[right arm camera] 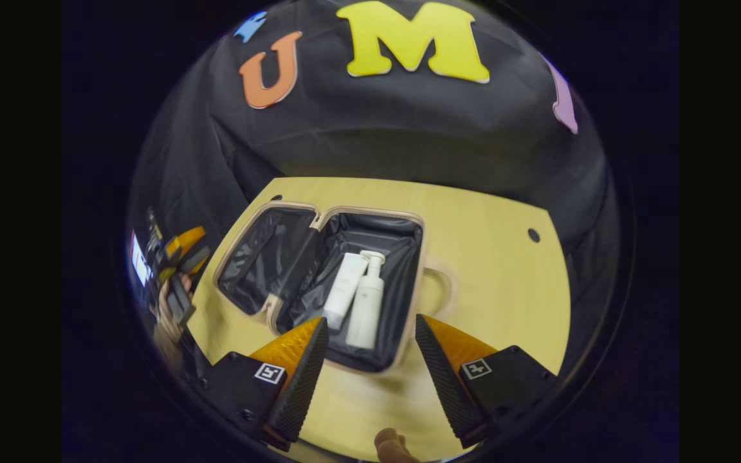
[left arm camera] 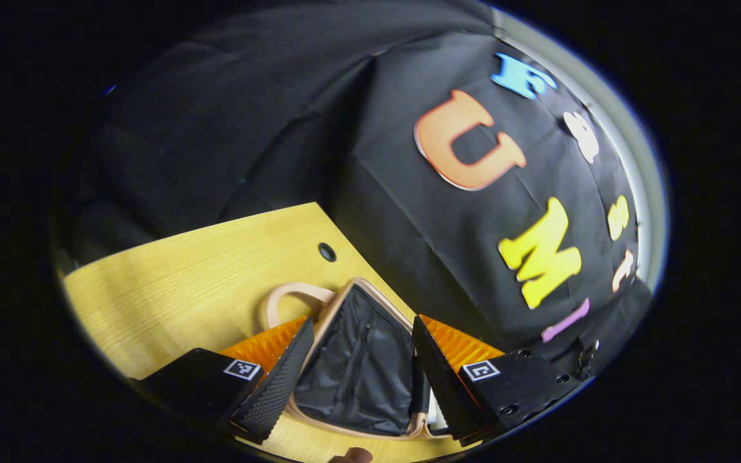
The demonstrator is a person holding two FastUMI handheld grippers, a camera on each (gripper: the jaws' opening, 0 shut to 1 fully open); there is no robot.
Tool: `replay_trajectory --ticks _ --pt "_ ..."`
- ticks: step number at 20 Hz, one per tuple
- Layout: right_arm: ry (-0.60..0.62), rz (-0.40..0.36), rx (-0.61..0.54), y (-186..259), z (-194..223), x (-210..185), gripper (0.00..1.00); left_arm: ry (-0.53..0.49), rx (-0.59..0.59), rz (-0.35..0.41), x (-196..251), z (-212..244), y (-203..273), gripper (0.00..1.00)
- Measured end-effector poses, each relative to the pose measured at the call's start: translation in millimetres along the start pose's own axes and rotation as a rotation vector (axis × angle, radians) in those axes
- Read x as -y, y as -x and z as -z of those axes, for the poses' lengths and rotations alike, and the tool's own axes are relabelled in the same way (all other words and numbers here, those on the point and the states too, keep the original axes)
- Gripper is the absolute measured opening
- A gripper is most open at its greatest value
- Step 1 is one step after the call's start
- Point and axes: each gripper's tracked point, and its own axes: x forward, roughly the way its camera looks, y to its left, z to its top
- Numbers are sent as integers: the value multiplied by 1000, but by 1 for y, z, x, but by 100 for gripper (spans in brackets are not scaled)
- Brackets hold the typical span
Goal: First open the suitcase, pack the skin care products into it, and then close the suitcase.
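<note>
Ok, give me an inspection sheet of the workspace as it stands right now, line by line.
Surface: light wooden table with round cable holes, bare around the case.
Job's things: suitcase lies open flat, black lining showing; a white tube and a white pump bottle lie side by side in the half that has the handle.
Clutter: nothing seen.
Grippers: right tool open, above the near edge of the case, holding nothing; left tool open, over the case's lining, holding nothing.
Cables: nothing seen.
Surroundings: black cloth wall behind the table; a hand holds the other tool at the left edge of the right gripper view.
</note>
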Motion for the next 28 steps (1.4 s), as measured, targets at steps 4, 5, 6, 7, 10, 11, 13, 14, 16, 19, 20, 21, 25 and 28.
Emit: replay_trajectory --ticks 4,5,6,7,10,11,13,14,16,19,20,21,25,28 --pt "33 79 31 58 25 32 81 243 -19 -26 -46 6 -22 98" --pt "14 89 45 69 29 34 81 278 -24 -32 -52 7 -28 98" --pt "-8 99 56 79 34 36 81 302 -35 -33 -57 11 -34 98" --pt "-30 102 69 86 39 33 81 319 -42 -42 -61 15 -38 98" --pt "-75 110 110 104 44 29 81 358 -37 -22 -57 14 -45 96" --pt "-70 125 112 107 45 32 81 368 -44 -16 -57 16 -50 95" --pt "-64 145 110 112 51 39 81 373 -67 -37 -61 27 -56 88" --pt "-74 149 111 115 53 41 81 371 -80 -57 -64 31 -60 83" --pt "-109 157 116 120 57 48 81 370 -98 -87 -69 38 -59 72" --pt "-157 189 141 133 57 65 79 440 -95 -112 -70 36 -63 13" --pt "-173 200 154 136 57 70 81 431 -100 -115 -70 37 -63 10" --pt "-187 210 169 141 55 75 81 402 -103 -120 -69 38 -62 7" --pt "-219 233 229 159 50 88 81 251 -72 -183 -57 28 -57 5" --pt "-211 228 251 166 50 94 81 121 -32 -204 -31 10 -50 4"
